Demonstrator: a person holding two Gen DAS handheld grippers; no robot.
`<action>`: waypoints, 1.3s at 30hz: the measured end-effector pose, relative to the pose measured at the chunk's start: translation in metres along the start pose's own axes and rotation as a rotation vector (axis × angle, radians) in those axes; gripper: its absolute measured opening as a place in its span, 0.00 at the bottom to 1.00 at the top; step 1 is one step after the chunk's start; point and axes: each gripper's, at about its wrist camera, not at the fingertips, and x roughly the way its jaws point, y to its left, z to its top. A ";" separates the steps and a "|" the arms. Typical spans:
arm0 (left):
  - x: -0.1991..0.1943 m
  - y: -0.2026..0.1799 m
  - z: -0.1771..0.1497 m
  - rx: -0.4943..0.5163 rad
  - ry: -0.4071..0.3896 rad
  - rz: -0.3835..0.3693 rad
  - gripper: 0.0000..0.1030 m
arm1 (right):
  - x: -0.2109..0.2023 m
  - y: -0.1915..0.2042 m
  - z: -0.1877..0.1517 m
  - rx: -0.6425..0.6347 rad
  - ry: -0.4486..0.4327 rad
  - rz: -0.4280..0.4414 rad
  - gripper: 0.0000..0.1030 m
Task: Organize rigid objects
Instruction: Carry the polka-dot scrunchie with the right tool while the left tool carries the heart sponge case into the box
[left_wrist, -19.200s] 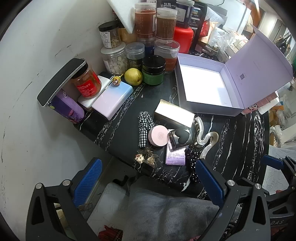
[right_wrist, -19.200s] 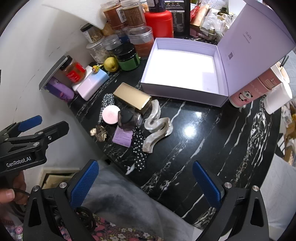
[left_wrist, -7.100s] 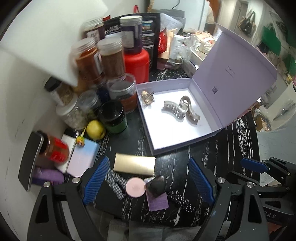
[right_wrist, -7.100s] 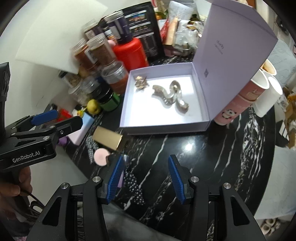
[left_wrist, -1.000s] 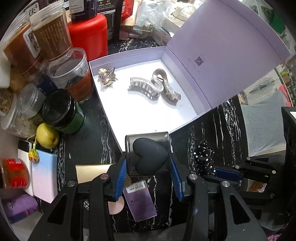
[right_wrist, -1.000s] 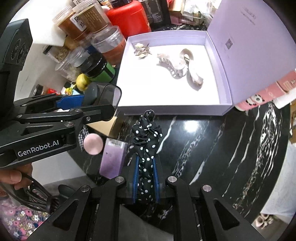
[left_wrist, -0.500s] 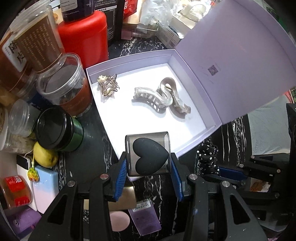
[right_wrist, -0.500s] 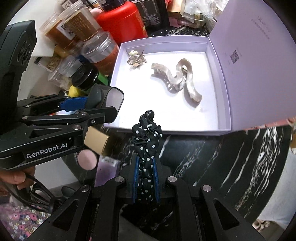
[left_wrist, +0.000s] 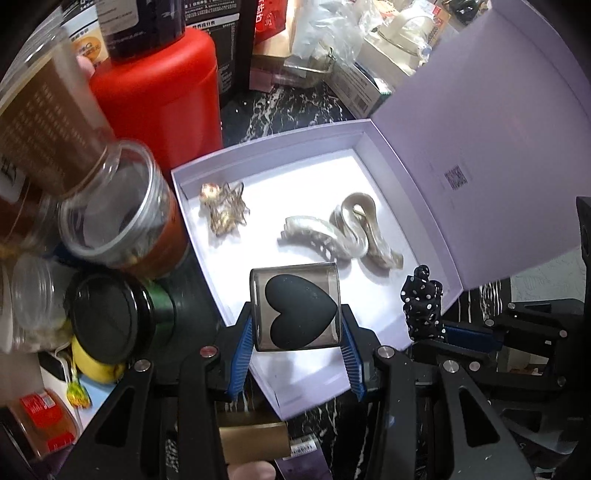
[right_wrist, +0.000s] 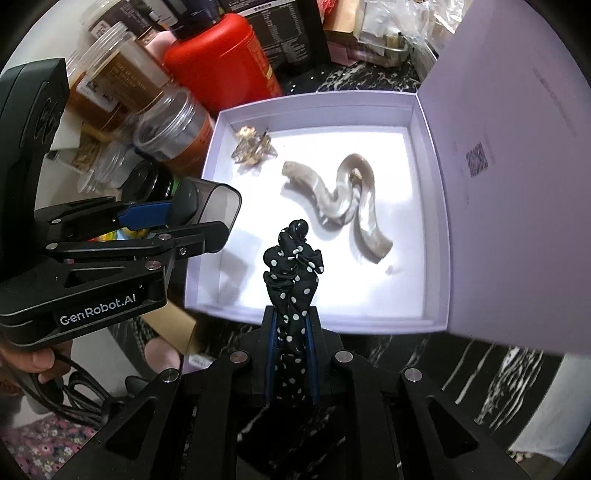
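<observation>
I can't read the blurred jar labels (left_wrist: 40, 122) at nine o'clock; my left hand-held gripper (left_wrist: 295, 343) hides the gold box (left_wrist: 253, 441).

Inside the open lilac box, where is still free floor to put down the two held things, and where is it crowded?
Free: the lilac box floor along its near wall, in front of the wavy hair claw, and its near-left corner. Crowded: the far-left corner with the small gold clip, and outside the left wall, where jars stand close together.
</observation>
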 end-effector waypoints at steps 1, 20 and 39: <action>0.001 0.001 0.003 0.001 -0.003 0.000 0.42 | 0.000 -0.001 0.003 0.000 -0.001 -0.002 0.14; 0.014 0.001 0.060 0.010 -0.065 0.020 0.42 | 0.001 -0.027 0.064 0.021 -0.068 -0.074 0.14; 0.062 -0.006 0.074 0.032 -0.049 0.148 0.42 | 0.030 -0.049 0.088 0.063 -0.132 -0.198 0.14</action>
